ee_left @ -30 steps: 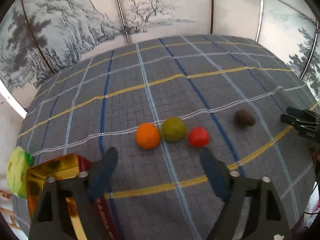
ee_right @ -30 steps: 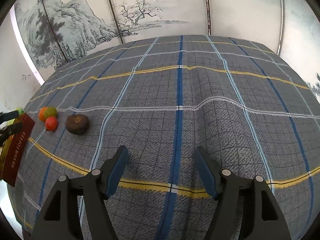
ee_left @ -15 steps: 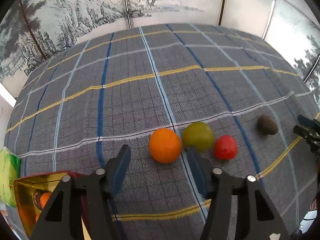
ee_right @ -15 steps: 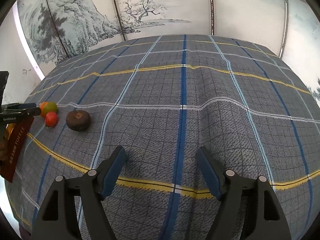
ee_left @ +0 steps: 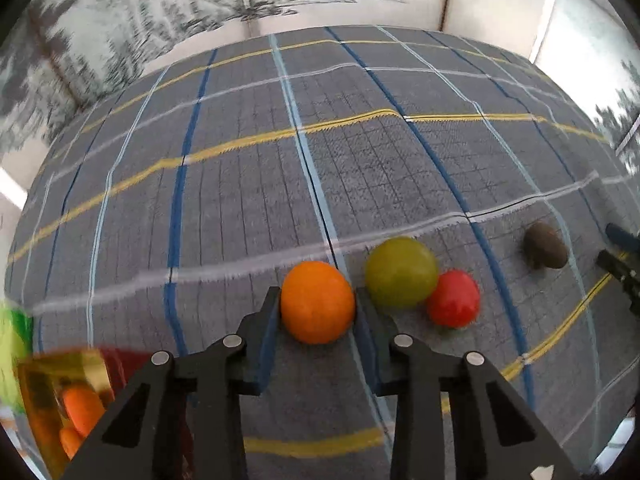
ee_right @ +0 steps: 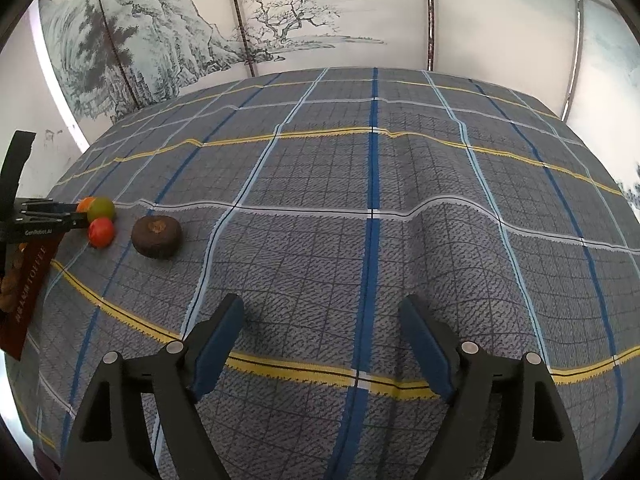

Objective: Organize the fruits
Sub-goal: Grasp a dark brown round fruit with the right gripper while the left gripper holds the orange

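Orange fruit (ee_left: 317,302): on the plaid cloth (ee_left: 360,168), sitting between the two fingers of the left hand-held gripper (ee_left: 316,312); both pads appear to touch its sides.
Left hand-held gripper: clenched on the orange fruit, or very nearly so; the fruit looks not yet lifted from the surface.
Green fruit (ee_left: 401,272): just beside the orange fruit, on its right; the right-side finger sits in the narrow gap between them.
Red fruit (ee_left: 453,298): touching the green fruit, on the cloth.
Brown fruit (ee_left: 546,245): apart from the cluster, further right, untouched.
Box (ee_left: 52,396): gold and red, at the lower left edge; orange pieces show inside it, blurred.
Right hand-held gripper (ee_right: 322,350): released, fingers spread wide over bare cloth, well apart from all fruit.
Progress: judged early to middle. Some fruit appears already boxed; four pieces remain on the surface, one now in hand.
Outstanding: carry the orange fruit to the box, then the green, red and brown ones.
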The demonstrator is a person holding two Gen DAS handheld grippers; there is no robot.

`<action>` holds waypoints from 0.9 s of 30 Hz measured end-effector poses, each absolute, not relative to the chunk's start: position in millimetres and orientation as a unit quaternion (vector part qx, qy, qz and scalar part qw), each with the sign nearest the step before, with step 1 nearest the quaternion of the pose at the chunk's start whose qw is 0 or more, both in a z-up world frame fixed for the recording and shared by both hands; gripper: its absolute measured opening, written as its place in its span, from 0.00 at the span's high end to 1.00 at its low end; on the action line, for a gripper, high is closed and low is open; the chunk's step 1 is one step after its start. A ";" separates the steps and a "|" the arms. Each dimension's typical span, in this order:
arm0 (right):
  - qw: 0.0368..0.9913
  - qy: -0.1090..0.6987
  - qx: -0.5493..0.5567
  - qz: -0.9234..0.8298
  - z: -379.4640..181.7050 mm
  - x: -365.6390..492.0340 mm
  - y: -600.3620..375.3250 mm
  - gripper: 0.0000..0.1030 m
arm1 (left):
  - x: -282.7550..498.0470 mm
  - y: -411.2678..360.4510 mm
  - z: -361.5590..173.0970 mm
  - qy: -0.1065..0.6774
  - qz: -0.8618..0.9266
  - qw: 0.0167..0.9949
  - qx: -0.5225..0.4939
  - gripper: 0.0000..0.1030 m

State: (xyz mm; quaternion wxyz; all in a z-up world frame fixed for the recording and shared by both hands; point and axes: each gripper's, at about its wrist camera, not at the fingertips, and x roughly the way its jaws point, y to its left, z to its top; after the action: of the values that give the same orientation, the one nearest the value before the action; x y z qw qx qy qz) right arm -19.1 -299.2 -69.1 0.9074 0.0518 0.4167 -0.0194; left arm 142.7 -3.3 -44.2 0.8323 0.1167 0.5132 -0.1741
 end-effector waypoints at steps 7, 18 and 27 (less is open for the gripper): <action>0.907 0.417 0.049 -0.022 -69.7 -18.2 -297.7 0.21 | 74.7 9.6 -22.3 0.506 -0.153 0.848 -0.005 0.70; 0.910 0.401 0.007 0.105 -49.6 -2.8 -247.0 0.44 | 14.0 3.4 -0.3 0.488 -0.159 0.858 -0.002 0.70; 0.902 0.407 -0.047 0.138 -55.0 30.0 -204.7 0.44 | 1.1 4.2 13.6 0.474 -0.164 0.865 0.013 0.69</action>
State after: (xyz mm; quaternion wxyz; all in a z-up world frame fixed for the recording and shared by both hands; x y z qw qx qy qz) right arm 30.0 -204.7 -55.0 0.9018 -0.0469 0.4067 0.1384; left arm 1.1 4.2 13.6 0.8652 0.0127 0.4737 -0.1639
